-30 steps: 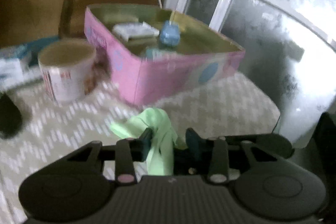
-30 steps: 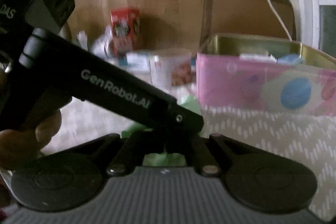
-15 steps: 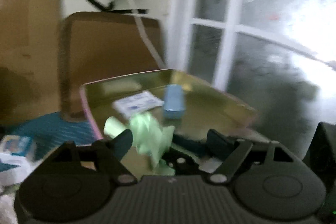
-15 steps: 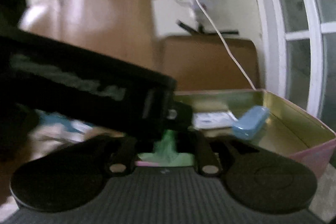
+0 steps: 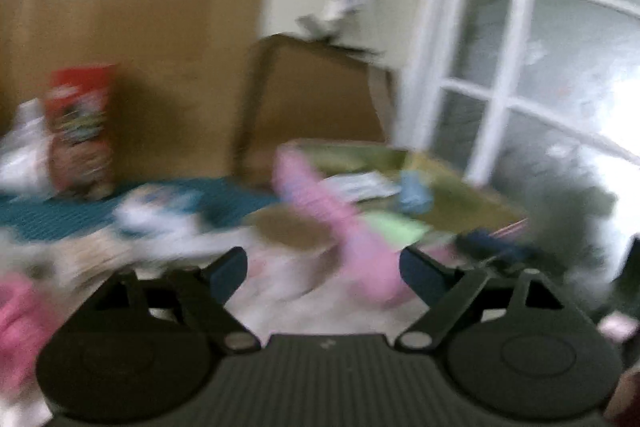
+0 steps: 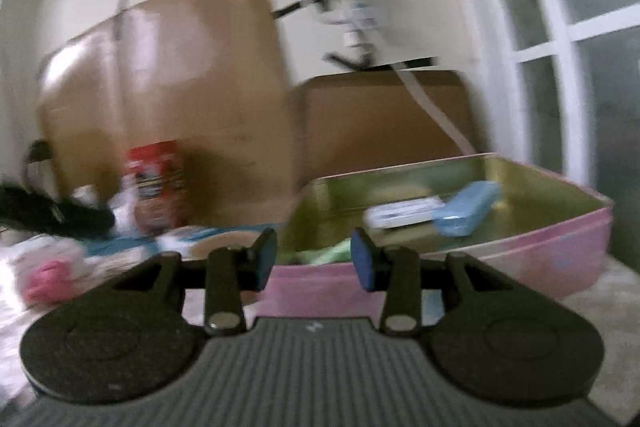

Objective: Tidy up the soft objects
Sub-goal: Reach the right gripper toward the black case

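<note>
Left wrist view, heavily blurred: left gripper (image 5: pixel 322 273) is hanging with jaws spread wide, nothing between them. Pink tin (image 5: pixel 340 223) is sitting just beyond the fingers, green cloth (image 5: pixel 394 227) lying inside it near the front wall, blue block (image 5: pixel 416 193) farther in. Red carton (image 5: pixel 78 127) is standing far left. Right wrist view: right gripper (image 6: pixel 314 259) is holding jaws partly open, gripping nothing. Green cloth (image 6: pixel 328 254) is lying inside the pink tin (image 6: pixel 440 267) at its near left corner, just past the fingertips. Blue block (image 6: pixel 466 209) and white packet (image 6: pixel 402 213) are resting farther back.
</note>
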Action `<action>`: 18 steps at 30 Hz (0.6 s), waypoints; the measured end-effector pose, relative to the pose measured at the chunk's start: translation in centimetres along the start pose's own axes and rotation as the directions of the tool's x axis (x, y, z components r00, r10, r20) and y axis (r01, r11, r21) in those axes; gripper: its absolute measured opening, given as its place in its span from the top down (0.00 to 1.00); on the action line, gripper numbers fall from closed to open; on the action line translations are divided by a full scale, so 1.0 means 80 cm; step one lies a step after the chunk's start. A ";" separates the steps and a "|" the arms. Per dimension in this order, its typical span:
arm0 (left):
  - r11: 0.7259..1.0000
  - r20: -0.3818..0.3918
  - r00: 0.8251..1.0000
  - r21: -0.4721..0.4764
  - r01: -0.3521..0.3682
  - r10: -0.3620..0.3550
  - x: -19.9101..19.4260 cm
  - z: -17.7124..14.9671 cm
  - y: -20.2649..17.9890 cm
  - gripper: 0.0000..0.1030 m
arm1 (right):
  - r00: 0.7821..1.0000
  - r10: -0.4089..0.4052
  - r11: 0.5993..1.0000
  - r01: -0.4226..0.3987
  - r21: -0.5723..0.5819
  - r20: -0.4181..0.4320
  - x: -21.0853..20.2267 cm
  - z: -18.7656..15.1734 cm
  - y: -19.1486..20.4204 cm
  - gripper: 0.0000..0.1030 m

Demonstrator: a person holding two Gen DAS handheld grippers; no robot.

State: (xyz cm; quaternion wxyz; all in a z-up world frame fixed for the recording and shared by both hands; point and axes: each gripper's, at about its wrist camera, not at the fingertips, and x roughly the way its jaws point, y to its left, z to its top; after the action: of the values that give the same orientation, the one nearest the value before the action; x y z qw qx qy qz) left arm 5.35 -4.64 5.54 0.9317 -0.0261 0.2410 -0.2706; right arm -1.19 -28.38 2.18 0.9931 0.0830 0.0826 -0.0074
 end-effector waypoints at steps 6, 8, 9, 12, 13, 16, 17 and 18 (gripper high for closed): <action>0.975 -0.094 0.975 -0.080 -0.207 0.199 -0.019 -0.047 0.076 0.18 | 0.969 0.215 0.975 -0.221 -0.034 -0.121 0.022 -0.007 0.065 0.58; 0.968 -0.103 0.967 -0.074 -0.240 0.232 -0.023 -0.056 0.088 0.20 | 0.953 0.243 0.966 -0.255 -0.045 -0.181 0.041 -0.012 0.091 0.58; 0.967 -0.108 0.966 -0.078 -0.244 0.236 -0.022 -0.060 0.093 0.21 | 0.945 0.253 0.962 -0.269 -0.050 -0.206 0.049 -0.014 0.101 0.58; 0.964 -0.122 0.966 -0.113 -0.240 0.227 -0.018 -0.069 0.106 0.22 | 0.916 0.299 0.945 -0.324 -0.054 -0.269 0.073 -0.021 0.133 0.58; 0.962 -0.129 0.966 -0.128 -0.241 0.224 -0.015 -0.074 0.108 0.24 | 0.906 0.305 0.940 -0.336 -0.061 -0.293 0.084 -0.022 0.143 0.58; 0.962 -0.105 0.973 -0.165 -0.219 0.204 -0.015 -0.074 0.115 0.25 | 0.875 0.312 0.925 -0.369 -0.092 -0.371 0.121 -0.025 0.173 0.56; 0.961 -0.114 0.974 -0.173 -0.215 0.197 -0.013 -0.074 0.118 0.25 | 0.866 0.316 0.919 -0.380 -0.100 -0.388 0.133 -0.026 0.181 0.56; 0.961 -0.116 0.974 -0.179 -0.212 0.193 -0.012 -0.074 0.119 0.26 | 0.856 0.314 0.913 -0.390 -0.115 -0.409 0.145 -0.028 0.190 0.53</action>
State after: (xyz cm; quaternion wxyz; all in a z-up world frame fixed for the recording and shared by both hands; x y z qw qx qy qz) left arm 6.57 4.47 -0.92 0.9348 -0.0770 0.3123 -0.1504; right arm 10.31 -13.04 0.59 0.9453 -0.0007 0.2581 0.1997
